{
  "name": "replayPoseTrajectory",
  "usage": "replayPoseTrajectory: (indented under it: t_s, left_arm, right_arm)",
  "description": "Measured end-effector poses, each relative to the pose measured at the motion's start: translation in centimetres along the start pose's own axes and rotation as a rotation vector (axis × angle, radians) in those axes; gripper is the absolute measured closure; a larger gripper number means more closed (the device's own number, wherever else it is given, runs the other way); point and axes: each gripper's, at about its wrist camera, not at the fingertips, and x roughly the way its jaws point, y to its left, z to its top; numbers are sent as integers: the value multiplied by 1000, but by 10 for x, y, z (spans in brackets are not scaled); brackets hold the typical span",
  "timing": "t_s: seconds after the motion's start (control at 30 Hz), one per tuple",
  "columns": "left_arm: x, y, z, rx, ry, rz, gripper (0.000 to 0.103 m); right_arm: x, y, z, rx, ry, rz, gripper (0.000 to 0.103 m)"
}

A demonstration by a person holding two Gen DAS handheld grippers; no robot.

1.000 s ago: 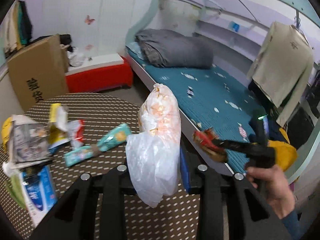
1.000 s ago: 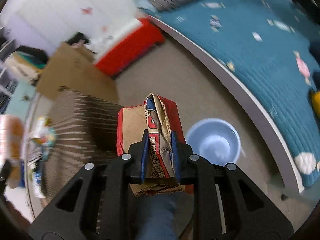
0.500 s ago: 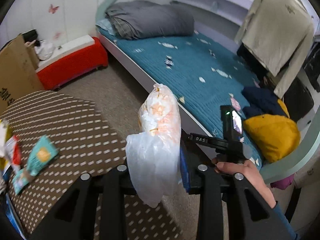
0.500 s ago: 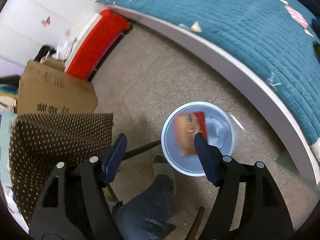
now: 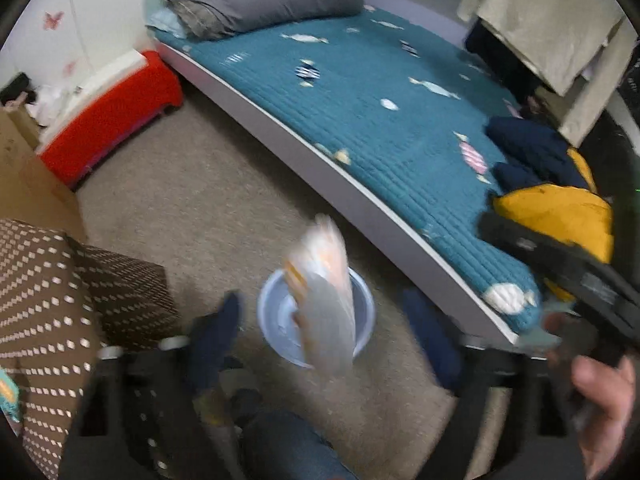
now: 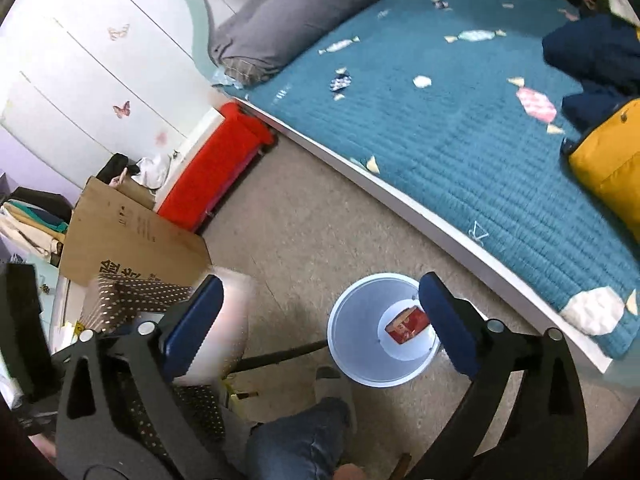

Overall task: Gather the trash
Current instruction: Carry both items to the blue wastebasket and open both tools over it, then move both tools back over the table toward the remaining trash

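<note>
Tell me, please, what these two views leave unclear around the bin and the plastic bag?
- Left wrist: plastic bag is motion-blurred above the bin; its contents are unreadable.
- Left wrist: the bag hides the bin's inside.
- Right wrist: red wrapper print is too small, partly behind a finger.

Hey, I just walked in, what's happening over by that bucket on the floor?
A person with a handheld gripper in each hand is tossing trash into the pale blue bucket beside the bed. The left gripper is opening its jaws, and a blurred plastic bag hangs loose over the bucket. The right gripper is opening too, empty; a red and brown wrapper lies inside.
</note>
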Motion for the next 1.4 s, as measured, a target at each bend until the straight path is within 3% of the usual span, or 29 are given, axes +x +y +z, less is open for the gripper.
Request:
replayPoseTrajectory:
  t_s: [0.17,0.5,1.07,1.4]
  left_arm:
    - [-17,6,-1,-18,-33,18,14]
    - [-108,18,-25,-45,-238,86,12]
    - [-241,52,-87,-110,-510,162,12]
    - [-292,99,-143,-202,-598,232,12]
  right_arm:
    - [-18,16,-2,-41,-45,-24,6]
    - [-58,73,-13,-183,-116,-64,6]
    - [-145,184,-40,-379,-245,0,6]
    - [-171,251,-73,-485,-262,67,6]
